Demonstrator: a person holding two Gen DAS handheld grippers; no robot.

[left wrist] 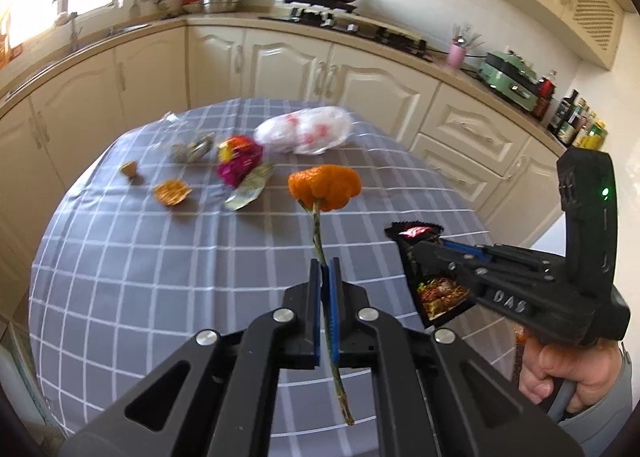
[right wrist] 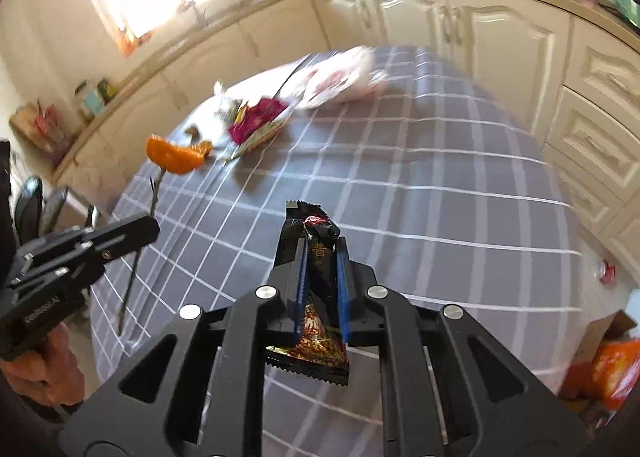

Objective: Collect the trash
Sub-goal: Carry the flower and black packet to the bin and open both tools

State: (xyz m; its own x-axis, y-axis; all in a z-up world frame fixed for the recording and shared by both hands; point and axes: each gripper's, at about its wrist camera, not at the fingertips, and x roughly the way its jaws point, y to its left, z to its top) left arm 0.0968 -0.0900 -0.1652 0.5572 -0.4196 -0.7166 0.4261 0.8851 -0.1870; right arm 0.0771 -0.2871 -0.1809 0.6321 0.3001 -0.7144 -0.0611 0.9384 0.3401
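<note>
My left gripper (left wrist: 327, 265) is shut on the thin green stem (left wrist: 318, 233) of an orange flower (left wrist: 325, 187), held up above the grey checked tablecloth (left wrist: 160, 277). The same flower (right wrist: 176, 155) shows at the left of the right wrist view, with the left gripper (right wrist: 132, 231) below it. My right gripper (right wrist: 322, 247) is shut on a black snack wrapper (right wrist: 316, 257), which sticks out in front of and behind the pads. In the left wrist view the right gripper (left wrist: 420, 247) holds that wrapper (left wrist: 436, 289) at the right.
On the table lie a white plastic bag (left wrist: 306, 129), a pink wrapper (left wrist: 240, 161), a green-silver wrapper (left wrist: 248, 189), orange peel (left wrist: 172, 193), crumpled foil (left wrist: 194, 151) and a small brown scrap (left wrist: 130, 169). Cream cabinets (left wrist: 280, 61) ring the table. An orange bag in a box (right wrist: 612, 369) stands on the floor at the right.
</note>
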